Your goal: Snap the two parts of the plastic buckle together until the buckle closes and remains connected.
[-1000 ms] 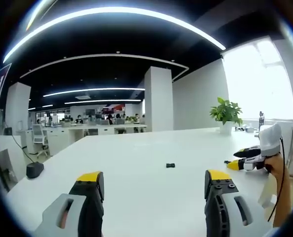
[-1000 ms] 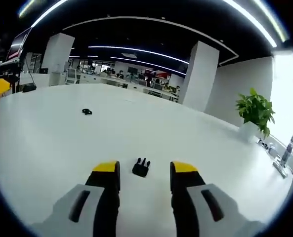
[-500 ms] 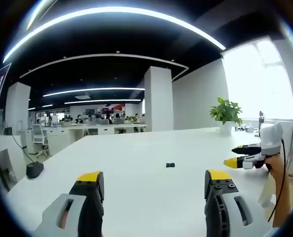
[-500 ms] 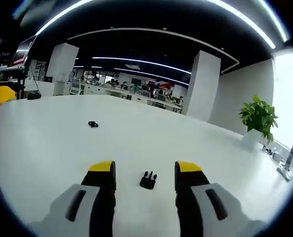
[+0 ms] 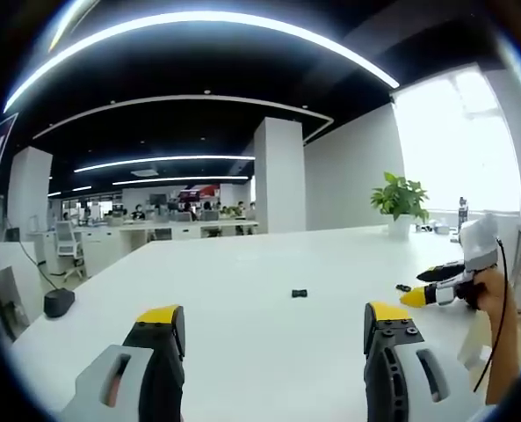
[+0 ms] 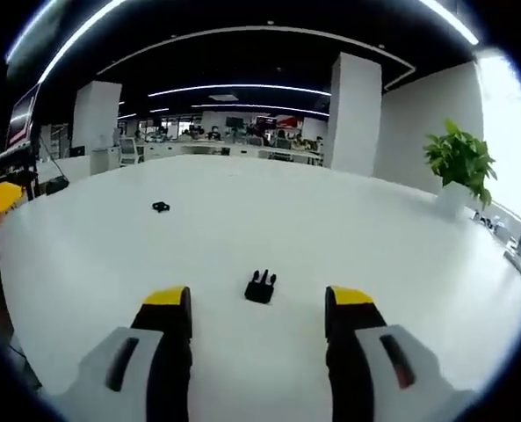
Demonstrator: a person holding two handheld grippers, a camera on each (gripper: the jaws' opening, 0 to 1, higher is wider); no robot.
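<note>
At lower centre of the right gripper view, your right gripper, jaws apart, has closed on the pronged buckle half; your left gripper waits, jaws apart.

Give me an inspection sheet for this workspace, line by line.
Surface: white table, bare apart from the parts.
Job's things: pronged buckle part lies just ahead of the right hand-held gripper; other buckle part lies apart, farther off. Not joined.
Clutter: dark round object at the table edge.
Grippers: left hand-held gripper open, empty; right open, empty.
Cables: one runs to the dark round object; one hangs by the person's arm.
Surroundings: open office, pillar, potted plant, bright window.
</note>
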